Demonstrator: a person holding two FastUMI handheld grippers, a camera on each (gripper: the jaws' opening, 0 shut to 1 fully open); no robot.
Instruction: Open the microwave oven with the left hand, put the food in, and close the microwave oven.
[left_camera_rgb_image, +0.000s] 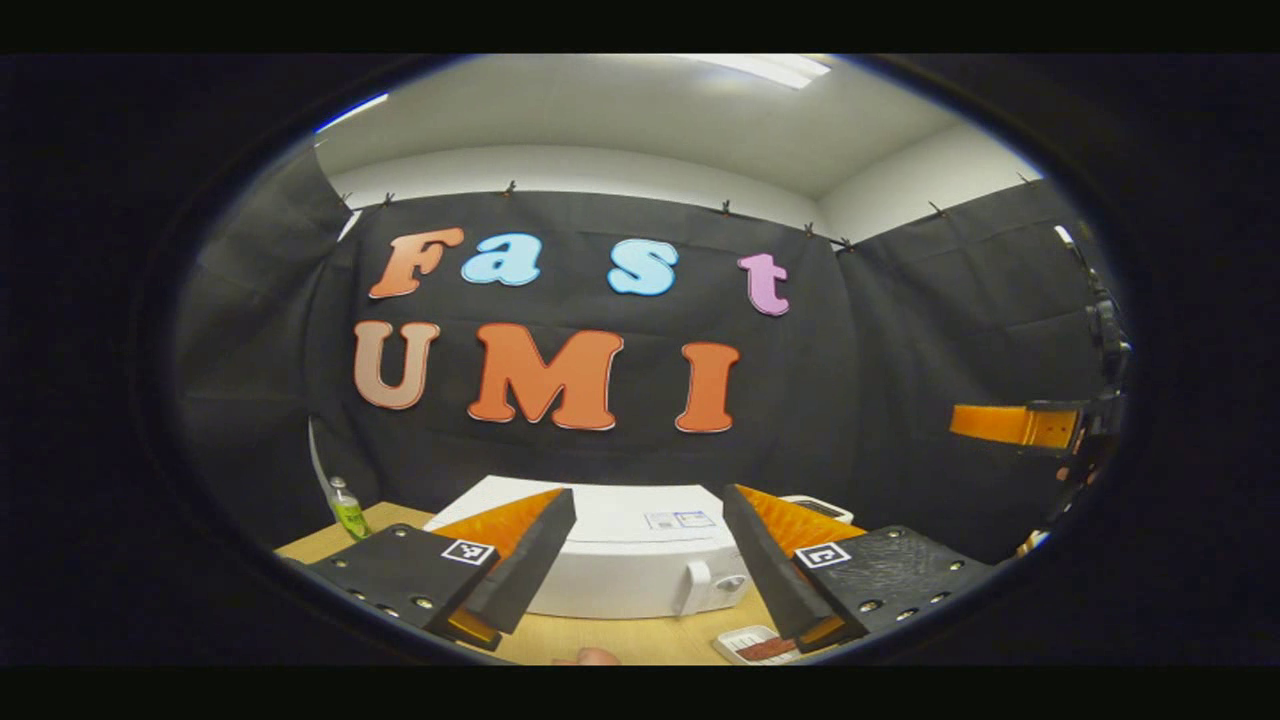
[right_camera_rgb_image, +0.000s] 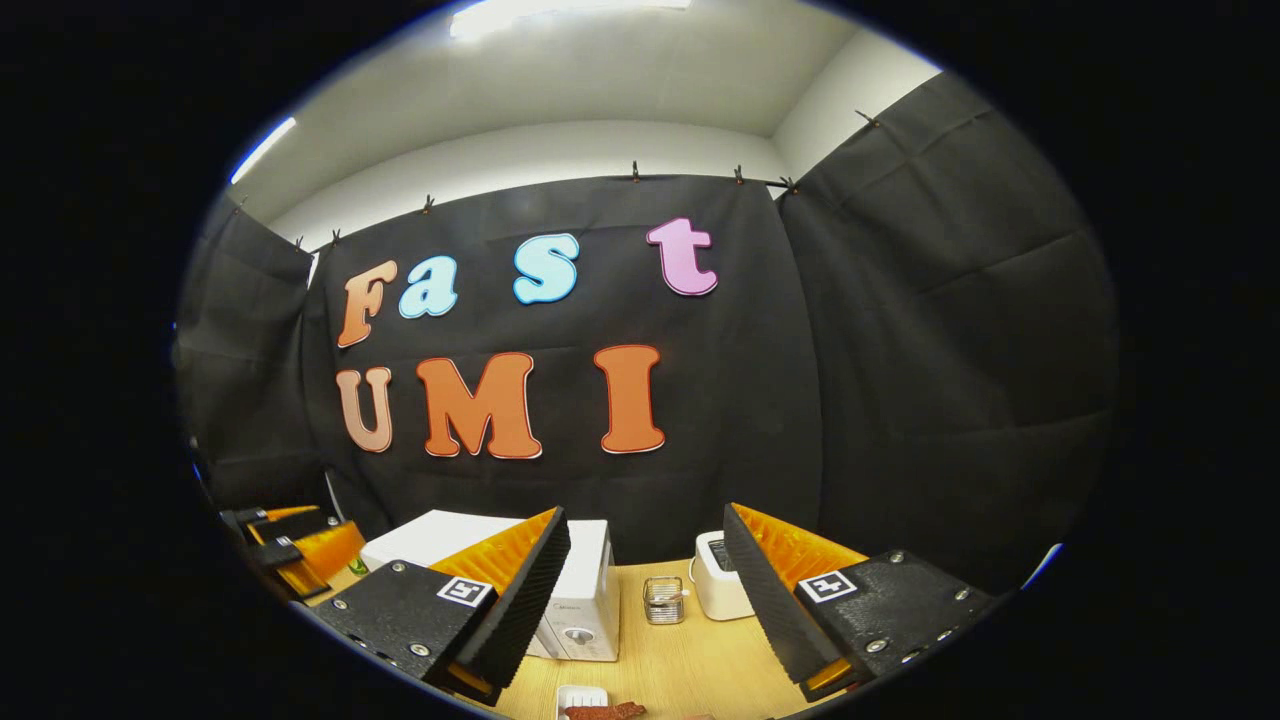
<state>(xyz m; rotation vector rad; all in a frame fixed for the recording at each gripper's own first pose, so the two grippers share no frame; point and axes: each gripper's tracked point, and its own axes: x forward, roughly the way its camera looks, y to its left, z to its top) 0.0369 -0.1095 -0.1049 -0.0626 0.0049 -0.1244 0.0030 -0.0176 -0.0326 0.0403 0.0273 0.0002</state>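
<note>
Left gripper view: the left gripper (left_camera_rgb_image: 640, 565) hangs above the table (left_camera_rgb_image: 620, 640) with its jaws spread wide and holding nothing, framing the white microwave (left_camera_rgb_image: 640, 560) between its two fingers. The microwave sits toward the back of the table with its door shut, and a pale handle (left_camera_rgb_image: 700, 588) stands out on its front near the right-hand side. A white dish of food (left_camera_rgb_image: 757, 645) lies on the table just in front of the microwave, low and to the right, and a small green bottle (left_camera_rgb_image: 347, 508) stands at the far left edge. The other gripper shows farther off at the right rim.

Right gripper view: the right gripper (right_camera_rgb_image: 645, 600) also waits with its jaws wide apart and empty. The microwave (right_camera_rgb_image: 585, 590) appears here to the left, control side facing, the food (right_camera_rgb_image: 605, 711) on its dish right at the bottom edge, a small wire holder (right_camera_rgb_image: 662, 600) and a white appliance (right_camera_rgb_image: 720, 588) standing behind on the table.

The opening step looks not yet begun. To do it well, the left gripper should drop and go forward until the handle sits squarely between its fingers, close firmly, then pull along the door's swing rather than straight back (a skewed pull could drag the light microwave across the table). The right gripper is best kept clear of the door's path.
</note>
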